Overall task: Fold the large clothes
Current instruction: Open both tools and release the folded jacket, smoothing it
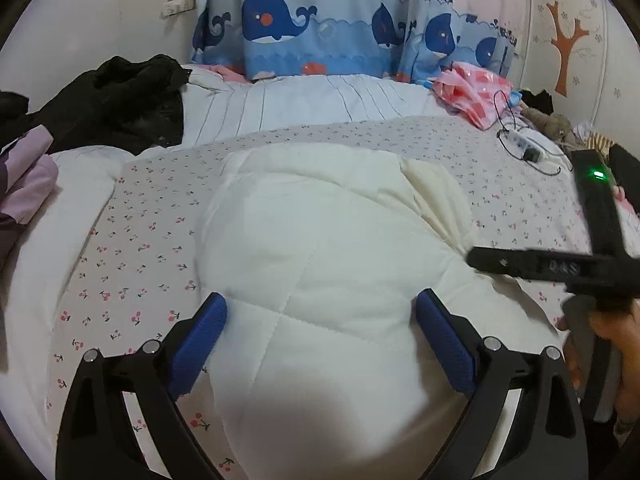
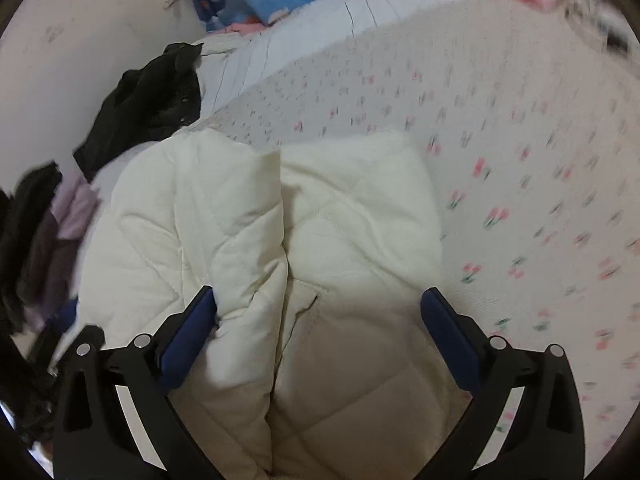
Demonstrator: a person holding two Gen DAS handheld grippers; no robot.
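Note:
A cream-white quilted padded jacket [image 1: 320, 248] lies bunched on the cherry-print bedspread [image 1: 152, 216]. My left gripper [image 1: 320, 312] is open, its blue pads spread wide just above the jacket's near part. My right gripper [image 2: 320, 308] is open too, hovering over the jacket [image 2: 248, 216], where two padded folds meet along a central seam. The right gripper's black body [image 1: 532, 264] also shows at the right of the left wrist view, held by a hand. Neither gripper holds any fabric.
A black garment [image 1: 120, 96] and a lilac one [image 1: 28, 184] lie at the left of the bed. A pink plastic bag [image 1: 476, 88], cables and a power strip [image 1: 524, 148] lie at the far right. A whale-print curtain [image 1: 320, 24] hangs behind.

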